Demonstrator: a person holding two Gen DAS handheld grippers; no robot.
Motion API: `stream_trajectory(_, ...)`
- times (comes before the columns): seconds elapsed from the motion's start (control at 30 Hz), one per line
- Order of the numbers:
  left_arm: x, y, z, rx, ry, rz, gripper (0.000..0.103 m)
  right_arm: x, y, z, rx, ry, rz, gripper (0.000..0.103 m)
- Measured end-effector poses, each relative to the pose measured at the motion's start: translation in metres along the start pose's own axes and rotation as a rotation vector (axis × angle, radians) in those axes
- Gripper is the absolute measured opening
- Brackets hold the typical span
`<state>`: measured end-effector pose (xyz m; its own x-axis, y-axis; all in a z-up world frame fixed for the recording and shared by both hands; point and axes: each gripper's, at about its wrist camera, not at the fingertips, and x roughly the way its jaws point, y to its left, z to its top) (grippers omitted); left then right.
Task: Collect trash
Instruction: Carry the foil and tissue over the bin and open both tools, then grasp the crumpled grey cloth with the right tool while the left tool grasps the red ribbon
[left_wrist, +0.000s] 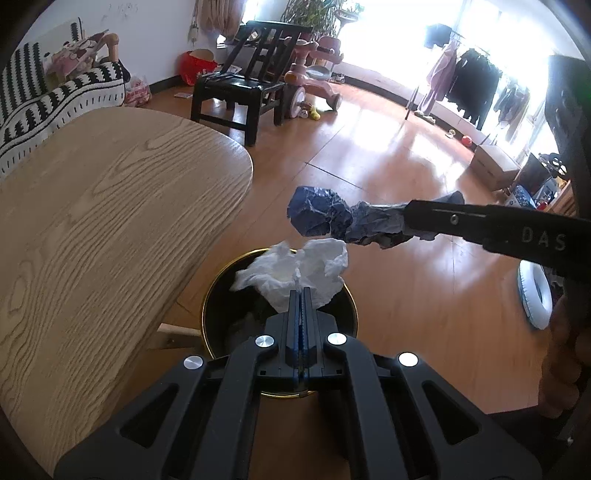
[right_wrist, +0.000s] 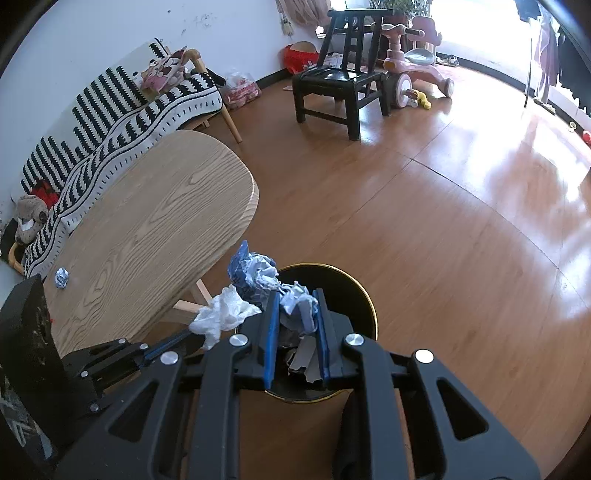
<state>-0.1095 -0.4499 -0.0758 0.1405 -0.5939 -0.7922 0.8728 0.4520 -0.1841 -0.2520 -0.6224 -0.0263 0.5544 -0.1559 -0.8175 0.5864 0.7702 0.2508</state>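
Note:
A black trash bin with a gold rim (left_wrist: 207, 302) (right_wrist: 364, 295) stands on the floor beside the wooden table. My left gripper (left_wrist: 301, 291) is shut on a crumpled white tissue (left_wrist: 295, 271) and holds it above the bin; the tissue also shows in the right wrist view (right_wrist: 221, 314). My right gripper (right_wrist: 295, 295) is shut on a crumpled blue paper wad (right_wrist: 255, 273) above the bin, seen from the left wrist view (left_wrist: 321, 218) reaching in from the right. A small blue paper ball (right_wrist: 62, 277) lies on the table.
The oval wooden table (left_wrist: 110, 206) (right_wrist: 147, 229) is to the left of the bin. A striped sofa (right_wrist: 110, 110) stands behind it. A black chair (right_wrist: 340, 81) and a pink ride-on toy (right_wrist: 410, 62) stand farther back on the wooden floor.

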Motion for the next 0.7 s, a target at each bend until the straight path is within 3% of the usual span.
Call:
stream_trajectory(0.07,0.004,0.001,-0.001,-0.005,0.016,0.006,0.001,0.002,-0.001,0.001,0.0,0.005,0.007,0.02)
stream_trajectory(0.1,0.006,0.002,-0.001,-0.009,0.021,0.015,0.001,0.004,-0.001,0.001,0.001,0.014,0.004,0.026)
stream_trajectory(0.13,0.006,0.003,-0.001,-0.014,0.023,0.016,0.003,0.005,-0.001,0.002,0.004,0.014,0.002,0.04)
stream_trajectory(0.2,0.006,0.002,0.0,-0.023,0.025,0.019,0.021,0.004,-0.001,0.002,0.005,0.001,-0.003,0.064)
stream_trajectory(0.23,0.005,0.003,0.0,-0.028,0.019,0.026,0.048,0.001,-0.001,0.002,0.003,-0.01,-0.006,0.066)
stream_trajectory(0.27,0.002,0.003,0.0,-0.031,0.002,0.035,0.067,-0.001,-0.001,0.002,0.002,-0.021,-0.007,0.066)
stream_trajectory(0.47,-0.005,0.003,-0.001,-0.04,-0.019,0.043,0.084,-0.002,-0.002,0.002,0.021,-0.028,-0.003,0.068)
stream_trajectory(0.7,-0.024,0.02,-0.005,-0.056,-0.032,0.077,0.087,-0.007,0.017,0.008,0.012,-0.044,0.019,0.074)
